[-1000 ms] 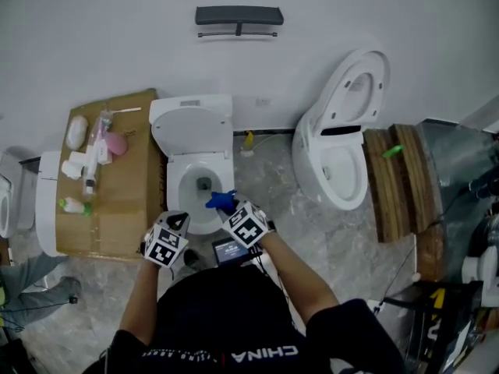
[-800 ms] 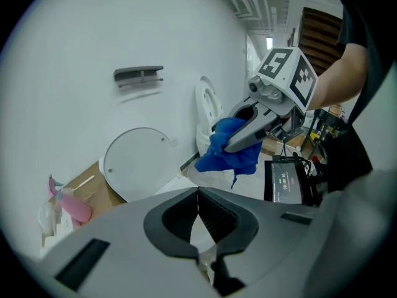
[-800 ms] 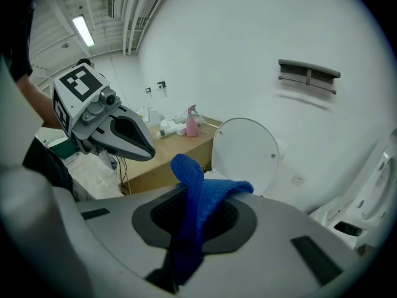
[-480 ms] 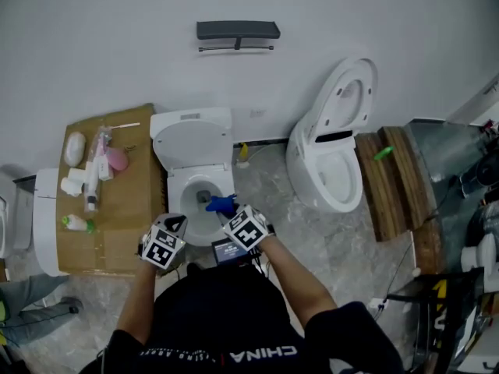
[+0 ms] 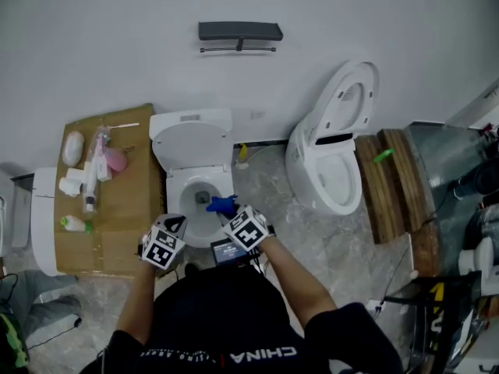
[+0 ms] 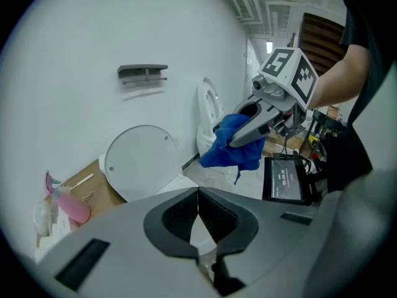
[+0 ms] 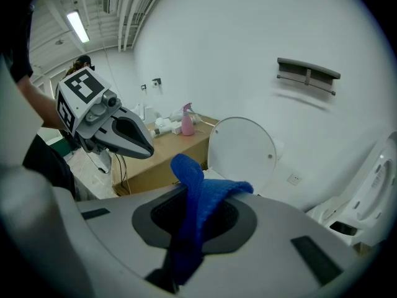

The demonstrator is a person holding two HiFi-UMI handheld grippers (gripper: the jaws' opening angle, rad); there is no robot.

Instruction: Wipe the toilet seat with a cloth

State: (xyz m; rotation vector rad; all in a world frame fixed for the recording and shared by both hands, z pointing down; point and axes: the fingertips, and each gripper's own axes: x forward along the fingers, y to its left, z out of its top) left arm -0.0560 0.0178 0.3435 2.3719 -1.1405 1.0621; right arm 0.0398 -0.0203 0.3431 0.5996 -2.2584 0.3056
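Note:
A white toilet stands below me with its lid raised against the wall. My right gripper is shut on a blue cloth, which hangs over the right side of the bowl rim. In the right gripper view the cloth rises from between the jaws and folds over to the right. My left gripper is at the front left of the rim, shut with nothing in it; in its own view the pads meet. It sees the right gripper holding the cloth.
A cardboard box with bottles and tubes sits left of the toilet. A second toilet with raised lid stands at the right, beside wooden planks. A small screen lies in front of the bowl. A grey rail hangs on the wall.
Both grippers have edged a little further over the bowl toward the wall, the cloth with the right one. The head view has shifted slightly.

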